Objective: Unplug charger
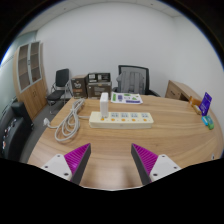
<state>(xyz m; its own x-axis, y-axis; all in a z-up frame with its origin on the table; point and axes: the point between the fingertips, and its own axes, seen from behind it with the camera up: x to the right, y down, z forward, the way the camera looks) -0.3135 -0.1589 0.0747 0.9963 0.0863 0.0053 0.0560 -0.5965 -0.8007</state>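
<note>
A: Fig. legend, gripper view. What are the fingers doing?

B: Gripper [111,163] at 6 o'clock, low over the near edge of the wooden worktop [115,142]. Fingers spread wide apart, nothing between them; bare wood shows in the gap. Magenta pads [77,157] face inward on each.

A: And the task item?

B: Power strip [121,119], white, lying flat on the worktop at approx. 12 o'clock from the fingers, well beyond them, long axis running 9-to-3. Charger [104,104], white, stands upright at the strip's 9 o'clock end, plugged into it. No contact w/ gripper.

A: Cable?

B: White cable [69,124], loosely coiled on the worktop at approx. 10 o'clock from the fingers, just beside the strip's 9 o'clock end. Whether it joins the strip or the charger: cannot tell.

A: Other items on the worktop?

B: Small flat objects [127,98] w/ blue detail, beyond the strip at 12 o'clock; type unclear. A purple box [205,103] and a small teal item [208,121] at approx. 2 o'clock, near the far right rim, well apart from the strip.

A: Background?

B: Black office chair [131,78] behind the worktop at 12 o'clock; a second chair [60,83] at 11 o'clock. Low shelf unit [98,84] between them against the white wall. Wooden cabinet [29,68] at 10 o'clock; wooden sideboard [183,93] at 2 o'clock.
</note>
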